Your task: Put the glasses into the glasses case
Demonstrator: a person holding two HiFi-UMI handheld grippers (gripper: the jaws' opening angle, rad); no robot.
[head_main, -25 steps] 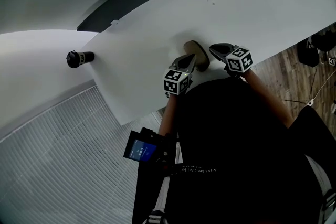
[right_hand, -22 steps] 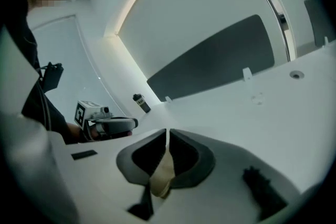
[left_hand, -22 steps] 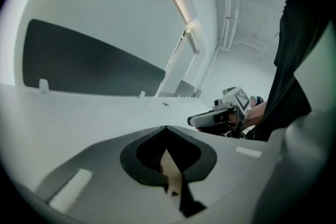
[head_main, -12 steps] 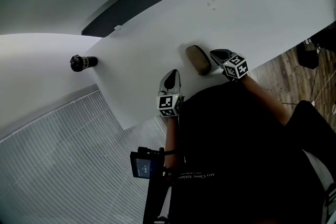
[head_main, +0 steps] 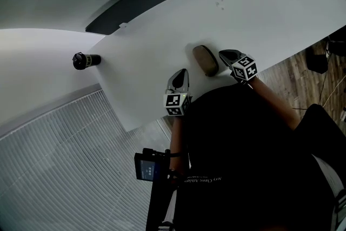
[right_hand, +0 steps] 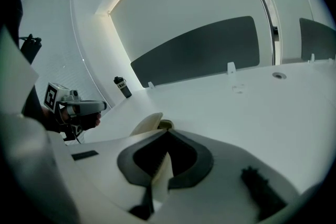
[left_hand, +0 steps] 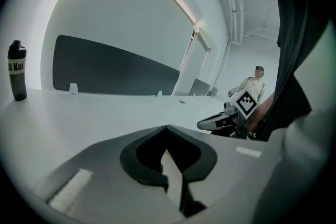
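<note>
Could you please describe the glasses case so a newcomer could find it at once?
Start at the white table and go to its near edge, in front of the person. The glasses case lies there, close beside the right gripper: a tan oval pod, unlike the black bottle far left.

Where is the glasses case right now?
In the head view, the glasses case lies on the table near the person's edge, just left of the right gripper, with the left gripper farther left.

Worktop (head_main: 162, 30) wide open ahead of you; glasses case (head_main: 205, 60) only obstacle near front edge, bottle (head_main: 85, 60) well apart, far left.
</note>
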